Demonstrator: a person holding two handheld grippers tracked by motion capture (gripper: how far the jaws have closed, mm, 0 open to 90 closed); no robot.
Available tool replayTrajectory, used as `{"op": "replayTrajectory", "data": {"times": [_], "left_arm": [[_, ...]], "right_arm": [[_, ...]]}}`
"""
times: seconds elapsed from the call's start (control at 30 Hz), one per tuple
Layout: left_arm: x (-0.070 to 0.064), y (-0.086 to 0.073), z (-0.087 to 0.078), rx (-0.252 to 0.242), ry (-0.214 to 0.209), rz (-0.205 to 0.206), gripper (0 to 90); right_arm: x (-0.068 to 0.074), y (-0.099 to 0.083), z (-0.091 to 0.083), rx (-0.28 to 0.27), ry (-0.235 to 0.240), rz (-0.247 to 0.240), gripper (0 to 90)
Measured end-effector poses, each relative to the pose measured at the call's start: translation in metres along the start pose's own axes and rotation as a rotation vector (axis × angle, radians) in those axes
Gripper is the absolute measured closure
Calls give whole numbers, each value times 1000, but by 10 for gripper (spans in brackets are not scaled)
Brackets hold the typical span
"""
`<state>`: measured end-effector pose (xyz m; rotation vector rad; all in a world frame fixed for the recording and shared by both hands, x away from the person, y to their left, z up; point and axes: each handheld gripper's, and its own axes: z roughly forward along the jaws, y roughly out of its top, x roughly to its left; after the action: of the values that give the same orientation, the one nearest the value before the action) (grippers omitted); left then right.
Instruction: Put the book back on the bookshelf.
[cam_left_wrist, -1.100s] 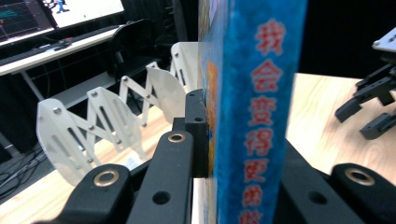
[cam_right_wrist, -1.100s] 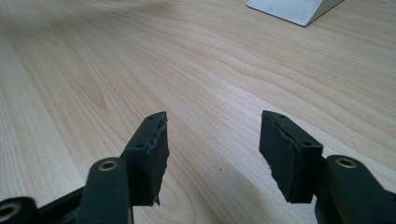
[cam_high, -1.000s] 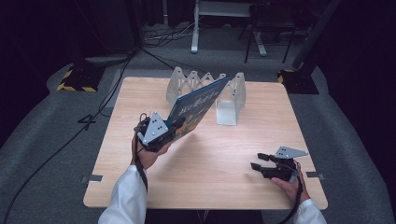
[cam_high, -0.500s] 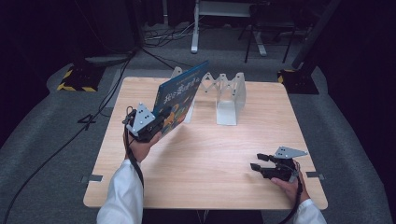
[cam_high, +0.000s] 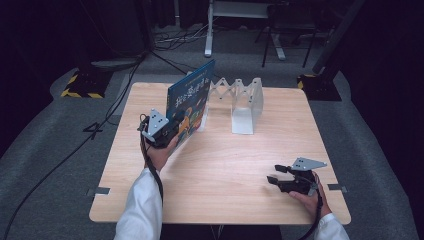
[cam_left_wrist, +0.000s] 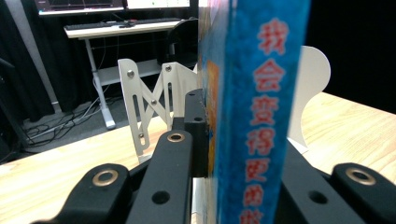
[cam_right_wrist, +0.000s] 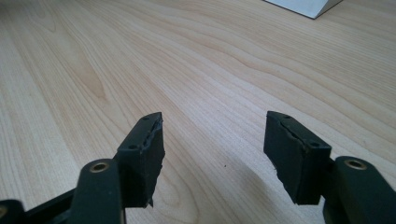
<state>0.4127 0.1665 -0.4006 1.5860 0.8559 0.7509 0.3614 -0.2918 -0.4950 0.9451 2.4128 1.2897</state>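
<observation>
1. We see the wooden table as the largest thing in the high view, pale and bare over most of its near half.
2. Next in size is the white expanding book rack, standing near the far edge of the table; in the left gripper view its crossed slats rise just behind the gripped book.
3. We find the blue picture book held up off the table at the rack's left end, standing on edge and tilted, its cover facing the near right. In the left gripper view its spine, printed with red characters, runs up the middle of the frame.
4. The left gripper is clamped on the book's lower near corner, one jaw on each cover. The person's left hand grips it from below, the white sleeve trailing to the bottom edge.
5. The right gripper rests low on the near right part of the table, well apart from book and rack. In the right gripper view we see its jaws spread wide with only bare wood between them.
</observation>
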Motion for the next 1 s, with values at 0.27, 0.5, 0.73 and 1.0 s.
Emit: {"op": "replayTrajectory", "data": {"times": [0.27, 0.5, 0.73, 1.0], "left_arm": [[3, -15, 9, 10, 64, -62, 819], [2, -19, 22, 24, 82, -71, 816], [0, -15, 34, 37, 97, -61, 808], [5, -11, 47, 54, 126, -87, 792]], "right_arm": [[4, 0, 5, 26, -2, -28, 383], [8, -1, 9, 45, -4, -60, 375], [10, -1, 10, 47, 4, -80, 366], [10, -1, 11, 60, 19, -85, 369]]}}
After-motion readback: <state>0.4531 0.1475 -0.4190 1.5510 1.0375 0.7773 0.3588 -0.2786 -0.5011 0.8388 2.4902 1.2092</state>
